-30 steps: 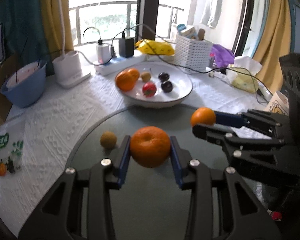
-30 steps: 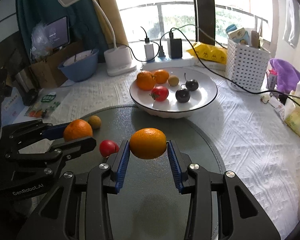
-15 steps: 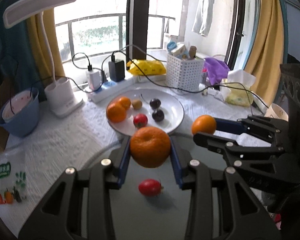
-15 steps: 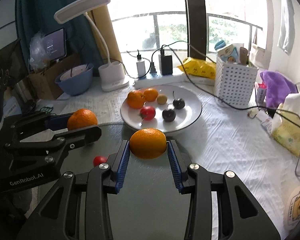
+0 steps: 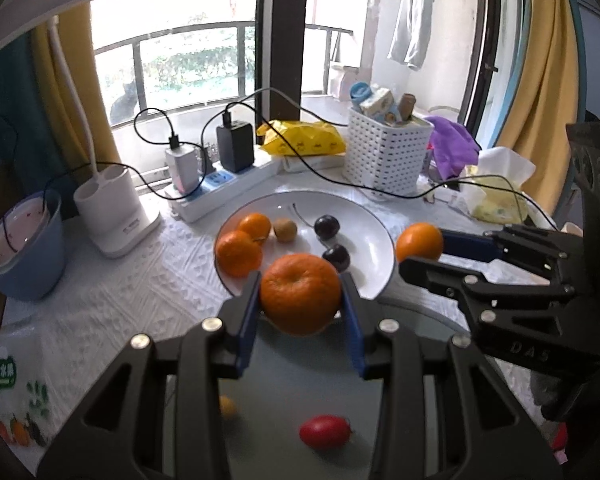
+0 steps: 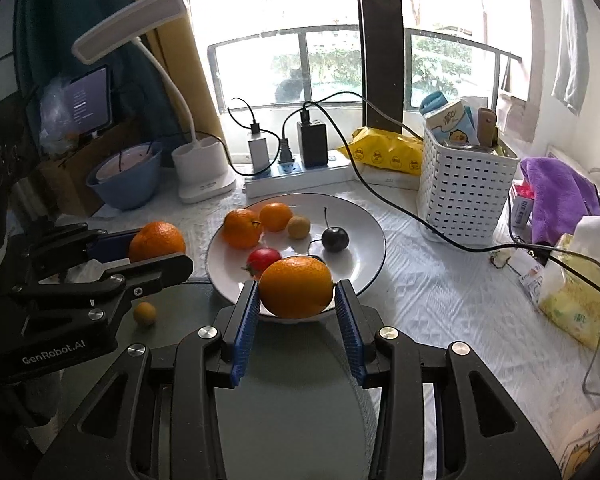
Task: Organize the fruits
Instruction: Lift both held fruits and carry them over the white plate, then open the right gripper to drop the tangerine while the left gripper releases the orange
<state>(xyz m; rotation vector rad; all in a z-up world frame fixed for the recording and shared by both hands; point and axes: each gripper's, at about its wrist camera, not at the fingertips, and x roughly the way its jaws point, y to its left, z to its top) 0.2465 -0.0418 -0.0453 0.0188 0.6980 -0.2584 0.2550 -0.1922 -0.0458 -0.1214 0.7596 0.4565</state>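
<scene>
An orange [image 5: 299, 293] is being gripped between the blue pads of the left gripper [image 5: 300, 300], whose jaws are narrowed onto its two sides; the fruit is being carried in the air over the near rim of the white plate [image 5: 374, 236]. A second orange [image 6: 296, 287] is being clamped the same way by the right gripper [image 6: 296, 300], also held clear of any surface above the plate's near edge. Both grippers are being held side by side, each one being seen in the other's view with its own orange.

On the plate, two smaller oranges [image 6: 242, 228], a red tomato [image 6: 264, 259], a small tan fruit [image 6: 299, 227] and dark cherries [image 6: 335, 239] are lying. On the round grey mat [image 6: 284, 400] nearer than the plate, a small yellow fruit [image 6: 145, 313] and a red tomato [image 5: 324, 432] are resting. A white lattice basket [image 6: 462, 196] and a power strip [image 6: 296, 174] are standing at the table's far edge, by the window.
</scene>
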